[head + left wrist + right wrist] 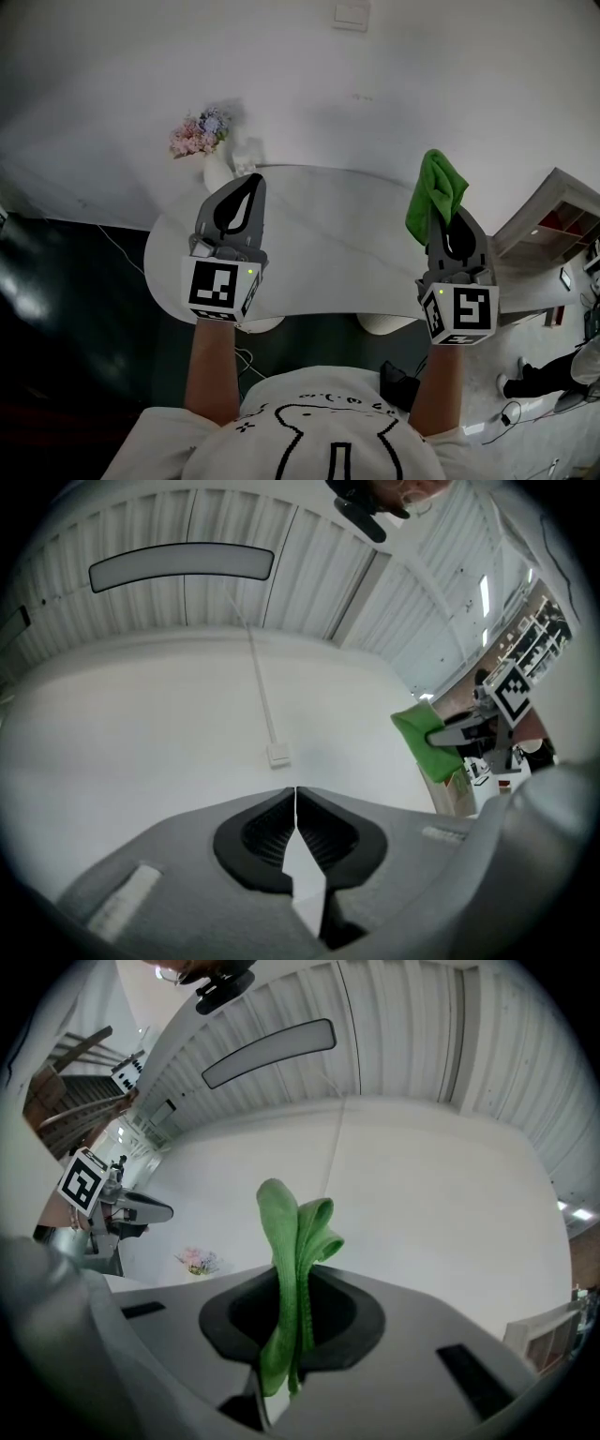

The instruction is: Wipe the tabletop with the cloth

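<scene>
A green cloth hangs bunched from my right gripper, which is shut on it and held up above the right end of the white oval table. In the right gripper view the cloth stands folded between the jaws and sticks out past them. My left gripper is raised over the table's left part, shut with nothing in it; its jaw tips meet. From the left gripper view the cloth shows at the right. Both grippers point up at the white wall.
A white vase of pink and purple flowers stands at the table's back left edge. A wooden shelf unit is on the right. A person is low at the right. Dark floor lies to the left.
</scene>
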{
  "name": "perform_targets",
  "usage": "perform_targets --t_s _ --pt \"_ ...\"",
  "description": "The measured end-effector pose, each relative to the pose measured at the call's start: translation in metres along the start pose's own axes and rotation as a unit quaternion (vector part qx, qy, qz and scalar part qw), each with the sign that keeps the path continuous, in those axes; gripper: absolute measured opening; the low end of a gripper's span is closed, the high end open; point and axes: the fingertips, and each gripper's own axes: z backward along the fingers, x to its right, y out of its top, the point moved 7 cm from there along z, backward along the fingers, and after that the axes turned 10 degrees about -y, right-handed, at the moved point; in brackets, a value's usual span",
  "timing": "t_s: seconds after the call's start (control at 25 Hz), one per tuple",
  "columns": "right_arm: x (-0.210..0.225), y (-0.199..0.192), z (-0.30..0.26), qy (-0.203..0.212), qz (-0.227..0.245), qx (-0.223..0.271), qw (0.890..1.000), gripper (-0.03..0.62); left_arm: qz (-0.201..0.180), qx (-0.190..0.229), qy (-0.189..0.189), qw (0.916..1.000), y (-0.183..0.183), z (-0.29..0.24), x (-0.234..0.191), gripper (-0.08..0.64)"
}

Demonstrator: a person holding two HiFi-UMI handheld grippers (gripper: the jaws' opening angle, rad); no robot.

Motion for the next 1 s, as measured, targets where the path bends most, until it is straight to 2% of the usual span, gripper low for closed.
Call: perform_targets --t_s 1.0 --pt "-0.0050 0.0037 0.0030 0.010 0.003 0.008 1.000 0.048 -0.011 -0.011 0.001 0.9999 0.0068 -0.0011 0.0052 0.018"
